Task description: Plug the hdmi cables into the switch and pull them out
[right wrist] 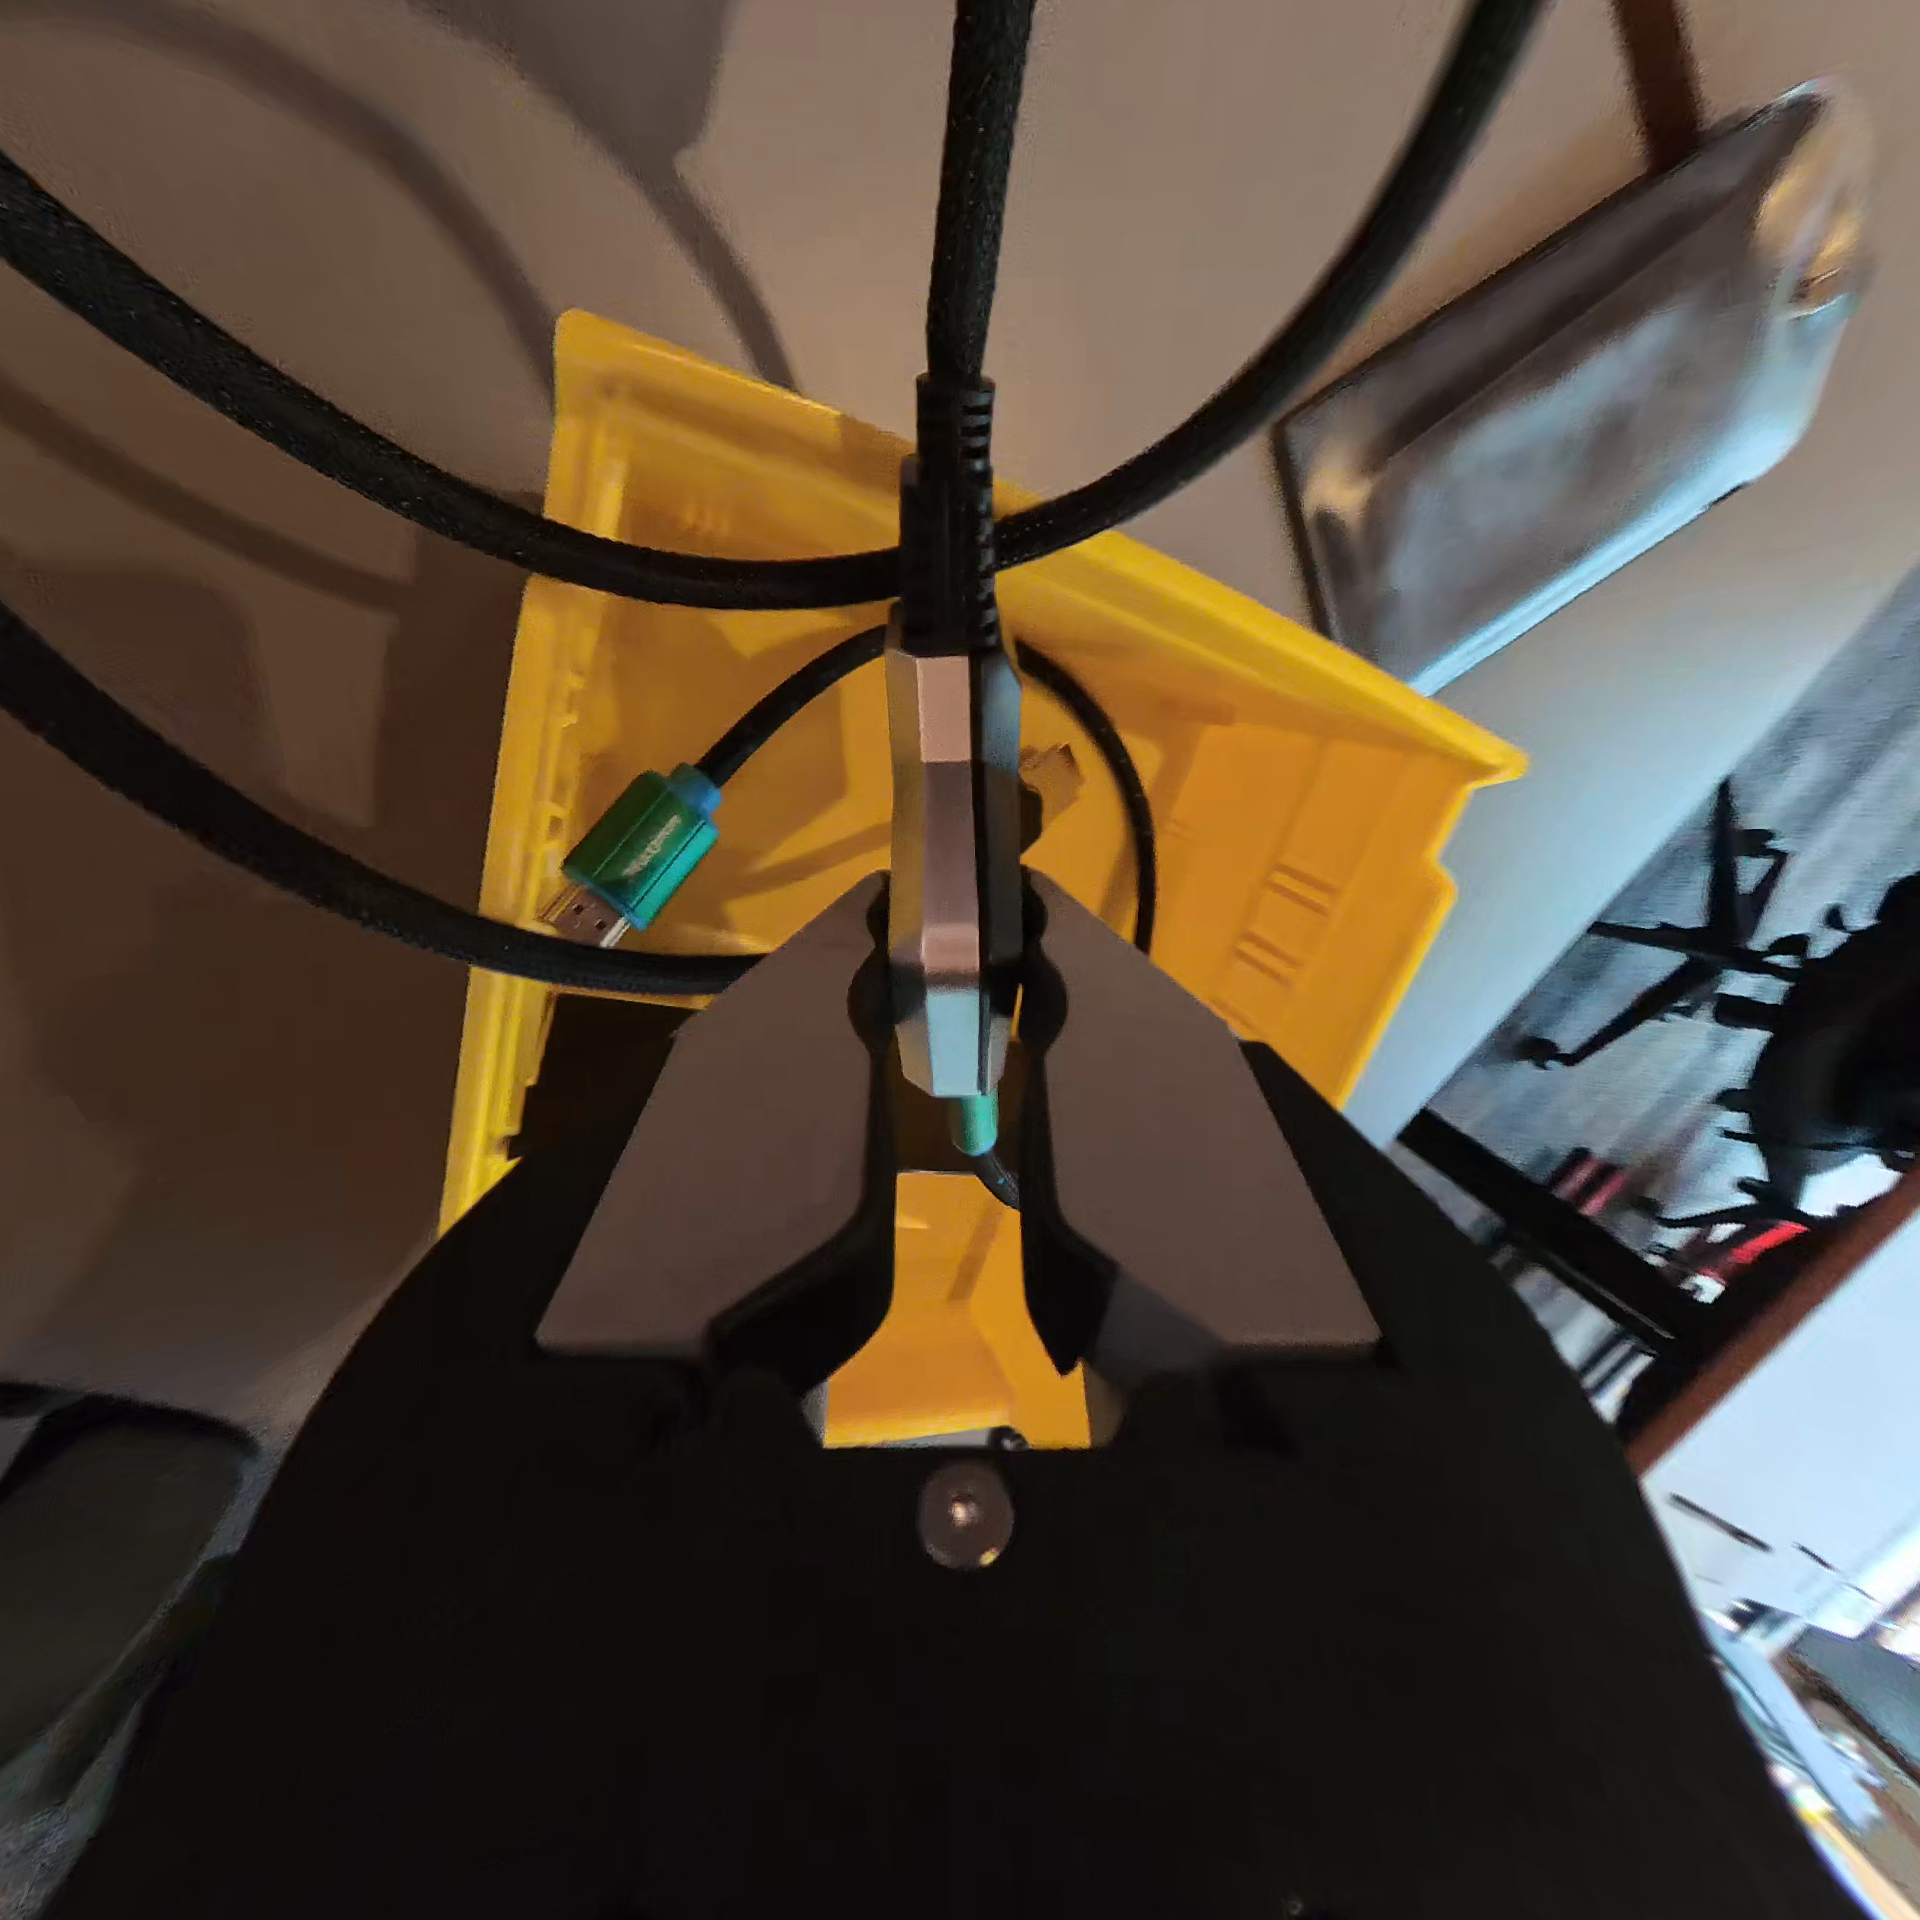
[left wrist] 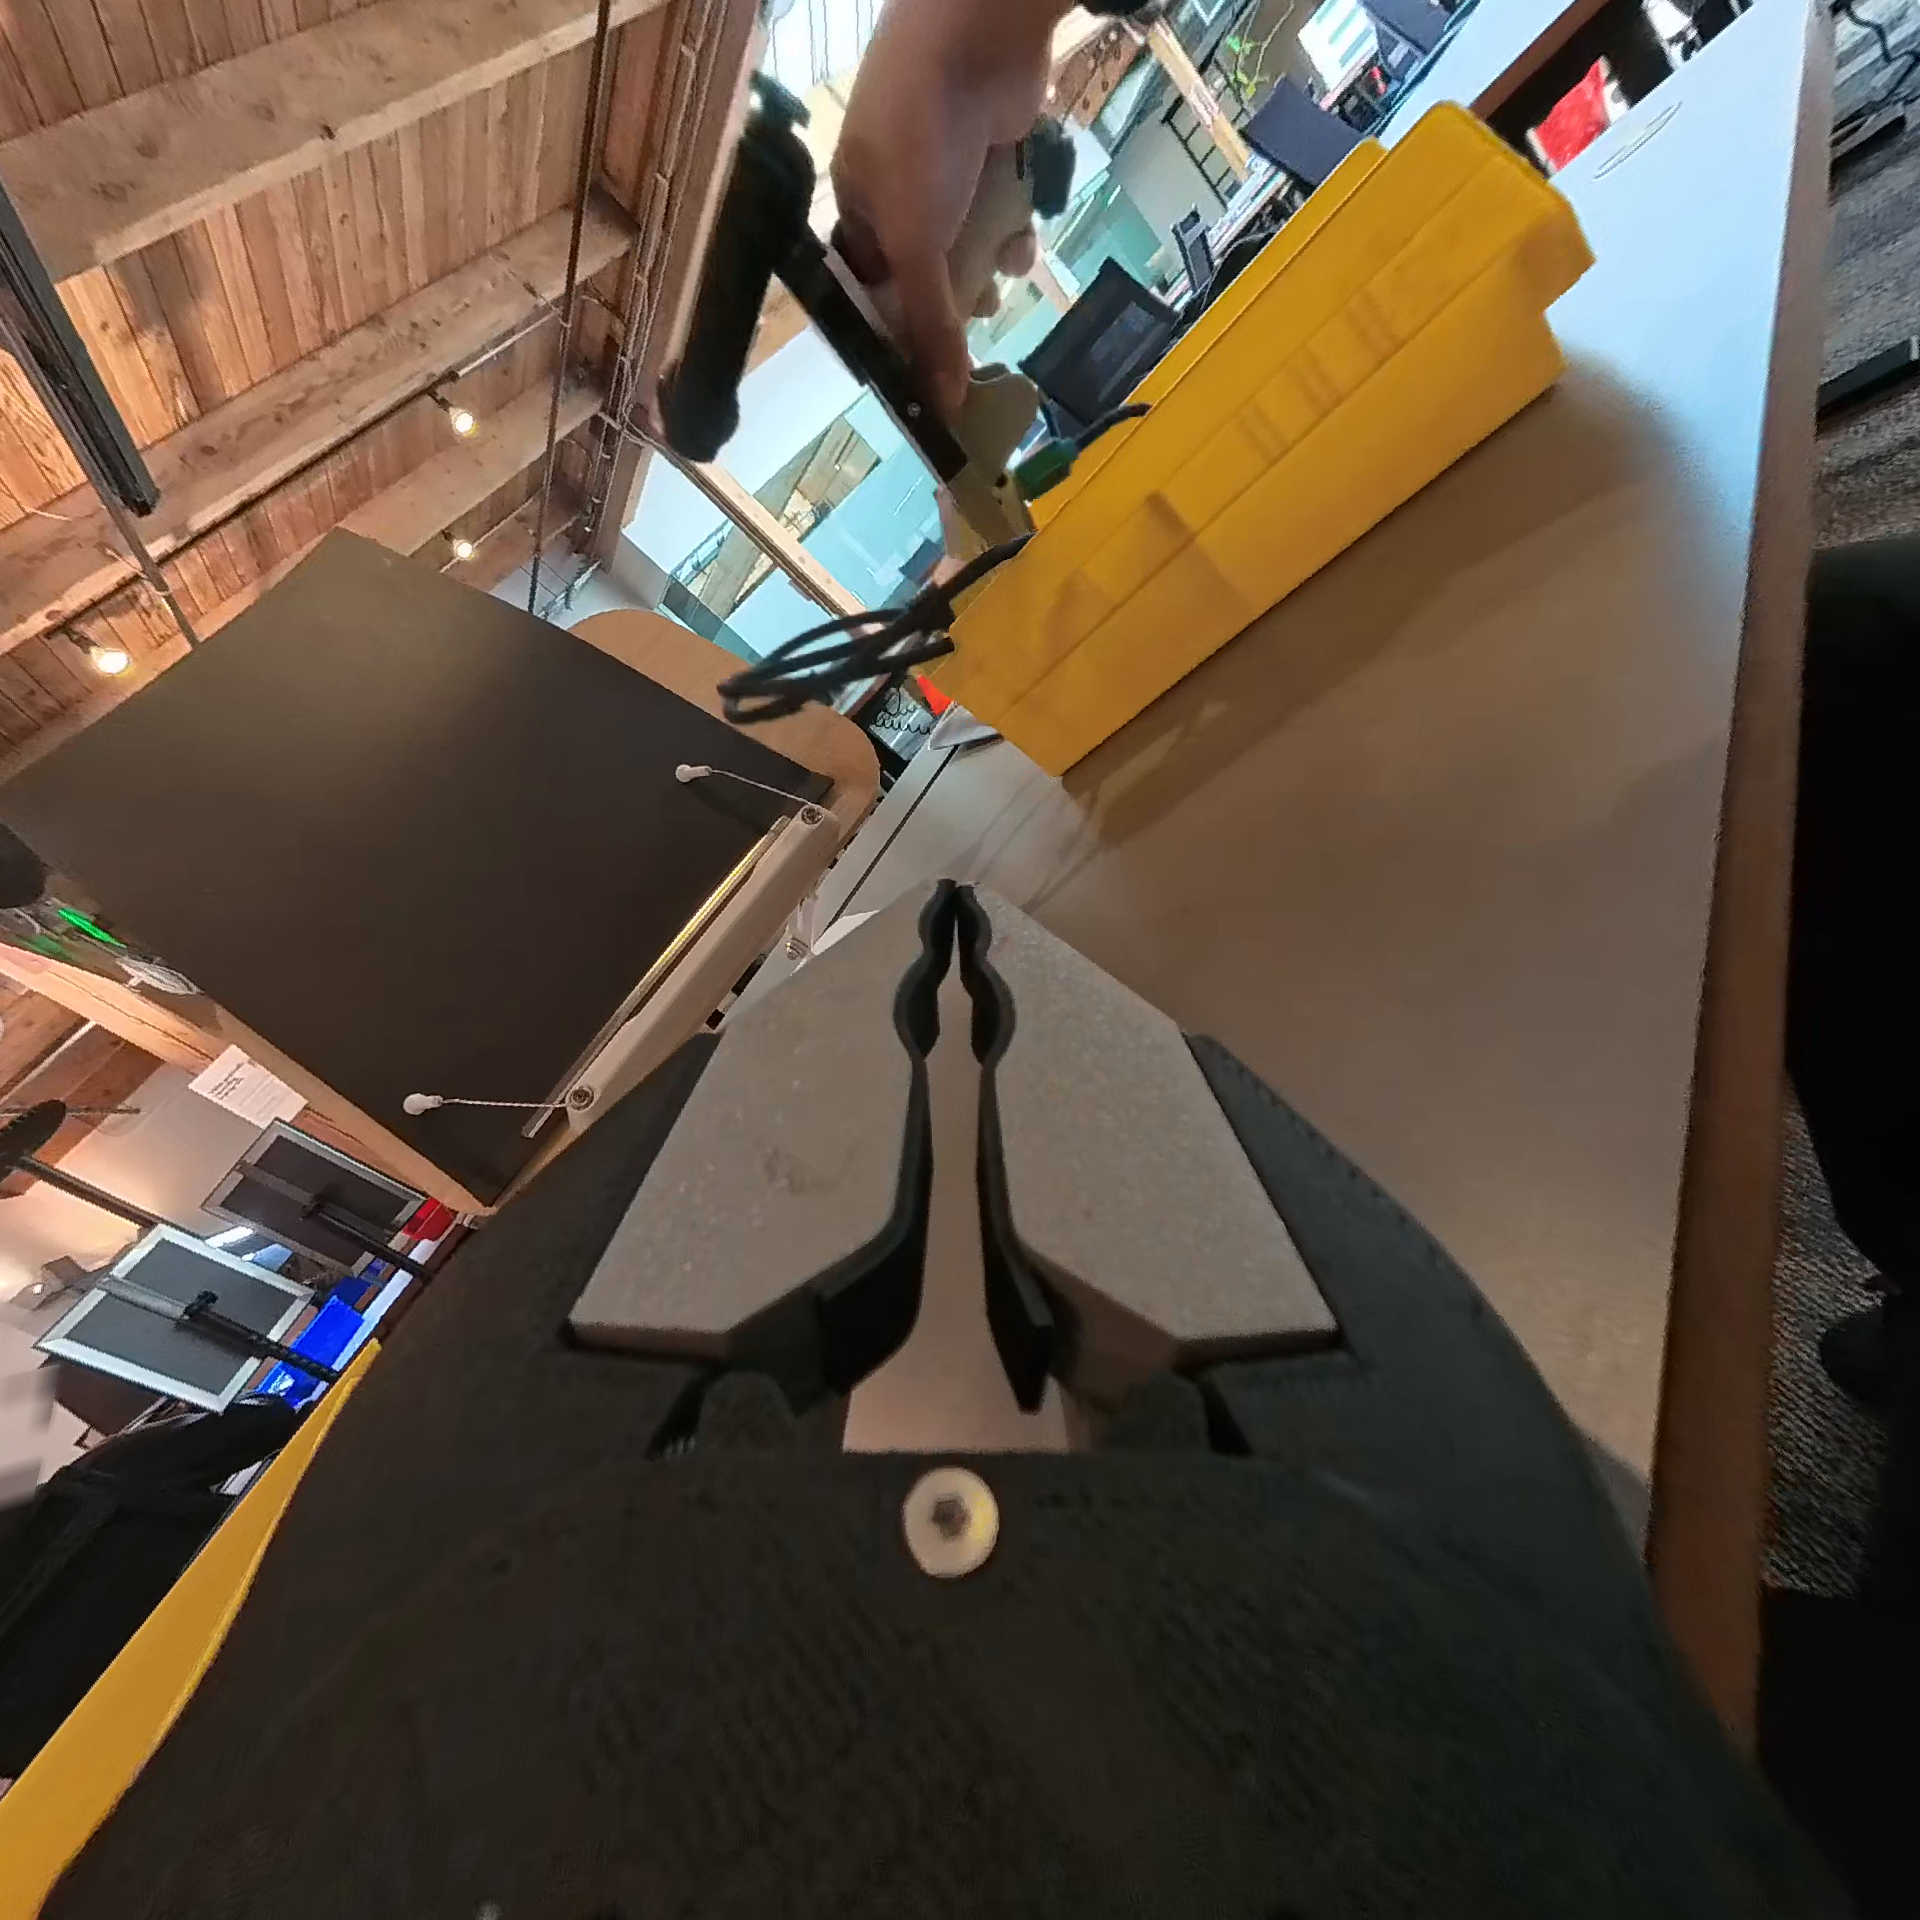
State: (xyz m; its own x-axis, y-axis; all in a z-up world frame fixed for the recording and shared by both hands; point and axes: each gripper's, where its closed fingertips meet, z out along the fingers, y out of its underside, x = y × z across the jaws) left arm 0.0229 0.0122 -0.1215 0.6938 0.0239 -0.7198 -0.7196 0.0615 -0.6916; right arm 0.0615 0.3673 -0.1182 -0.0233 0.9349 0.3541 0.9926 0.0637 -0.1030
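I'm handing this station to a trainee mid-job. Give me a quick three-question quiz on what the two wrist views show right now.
1. True or false: the left gripper holds a cable.
2. Which plug does the right gripper clamp? A) the green plug lying in the yellow bin B) the silver-grey plug on a braided black cable C) none
3. Fill in: the green plug lies inside the yellow ____.

Key:
1. False. Its fingertips meet with nothing between them, over the table.
2. B. The silver-grey plug sits between its fingers, above the yellow bin.
3. bin
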